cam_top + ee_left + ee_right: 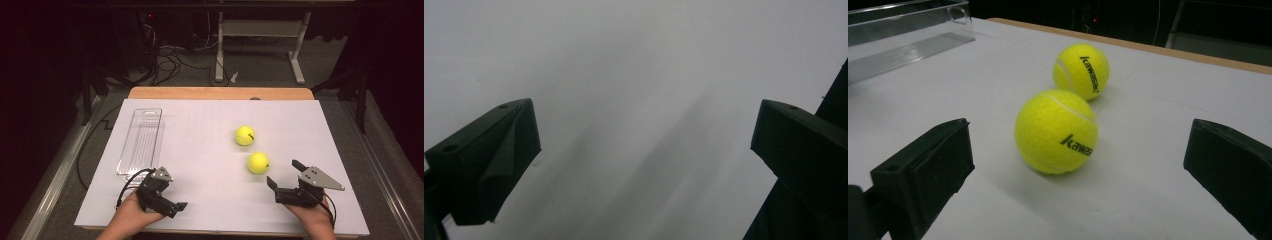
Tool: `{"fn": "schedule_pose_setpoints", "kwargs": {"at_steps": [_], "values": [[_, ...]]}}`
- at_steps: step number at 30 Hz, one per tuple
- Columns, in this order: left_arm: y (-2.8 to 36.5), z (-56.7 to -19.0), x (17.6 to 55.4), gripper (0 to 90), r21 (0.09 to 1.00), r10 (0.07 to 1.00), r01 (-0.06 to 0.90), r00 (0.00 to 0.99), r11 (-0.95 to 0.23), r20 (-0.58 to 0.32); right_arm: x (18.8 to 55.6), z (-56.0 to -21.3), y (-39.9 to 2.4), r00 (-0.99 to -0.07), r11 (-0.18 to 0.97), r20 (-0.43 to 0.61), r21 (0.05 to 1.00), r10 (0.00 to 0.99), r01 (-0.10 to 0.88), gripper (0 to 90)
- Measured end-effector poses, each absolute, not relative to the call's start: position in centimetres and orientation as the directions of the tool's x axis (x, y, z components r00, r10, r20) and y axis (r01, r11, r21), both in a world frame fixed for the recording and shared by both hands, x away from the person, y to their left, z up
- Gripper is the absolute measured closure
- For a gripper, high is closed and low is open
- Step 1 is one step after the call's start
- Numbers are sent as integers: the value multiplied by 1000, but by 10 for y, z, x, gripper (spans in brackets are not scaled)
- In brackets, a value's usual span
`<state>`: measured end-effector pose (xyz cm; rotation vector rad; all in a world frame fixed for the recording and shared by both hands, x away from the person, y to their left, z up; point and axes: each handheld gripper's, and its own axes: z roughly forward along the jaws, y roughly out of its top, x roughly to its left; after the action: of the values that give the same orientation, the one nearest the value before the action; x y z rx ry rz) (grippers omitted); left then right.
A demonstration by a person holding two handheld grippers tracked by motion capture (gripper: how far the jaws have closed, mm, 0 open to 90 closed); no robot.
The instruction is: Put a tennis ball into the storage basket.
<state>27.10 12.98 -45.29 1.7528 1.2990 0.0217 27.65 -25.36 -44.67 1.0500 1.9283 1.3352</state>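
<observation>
Two yellow tennis balls lie on the white sheet right of centre. The near ball is just ahead of my right gripper, whose jaws stand wide apart and short of the ball, touching nothing. The far ball rests a little behind the near one. At the front left, my left gripper is open, pointing down at bare white sheet with nothing between its jaws.
A clear plastic tray lies lengthwise on the left of the white sheet, just beyond the left gripper. The wooden table edge runs along the back. Cables and a desk frame are on the floor beyond.
</observation>
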Motion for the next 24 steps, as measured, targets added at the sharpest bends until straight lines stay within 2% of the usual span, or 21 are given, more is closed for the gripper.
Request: {"fn": "schedule_pose_setpoints", "kwargs": {"at_steps": [7,15,24], "values": [[130,-451,271,7,669,756,743,446,-14,-479,290,-434,-239,-531,187,5,933,847,307,2],[128,-452,271,7,665,756,746,446,-19,-479,313,-423,-223,-524,218,-25,925,851,311,2],[125,-450,268,7,678,752,735,459,-23,-472,331,-434,-212,-510,239,-29,904,860,353,3]]}}
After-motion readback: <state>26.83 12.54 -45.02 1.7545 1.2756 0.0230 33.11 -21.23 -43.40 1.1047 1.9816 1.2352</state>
